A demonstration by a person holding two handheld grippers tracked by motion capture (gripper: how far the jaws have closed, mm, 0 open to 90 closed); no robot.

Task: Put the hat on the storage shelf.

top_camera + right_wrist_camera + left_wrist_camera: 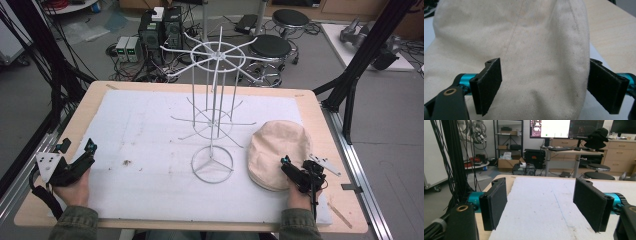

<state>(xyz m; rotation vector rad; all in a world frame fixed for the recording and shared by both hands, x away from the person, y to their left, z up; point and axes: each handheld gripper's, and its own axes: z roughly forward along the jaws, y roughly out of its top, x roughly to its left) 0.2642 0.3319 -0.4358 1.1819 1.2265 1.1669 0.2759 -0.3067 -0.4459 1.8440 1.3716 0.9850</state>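
One cream cap point(278, 152), one white wire rack point(214, 112), two grippers: left point(75, 159), right point(295, 172).

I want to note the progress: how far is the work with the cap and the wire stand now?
Nothing looks done yet: the beige cap lies flat on the white mat, and the wire stand carries nothing. In hand: the right gripper is at the cap's near edge, jaws open on either side of it, not closed. The left gripper rests open at the mat's left. Gripping, lifting and probably hanging remain.
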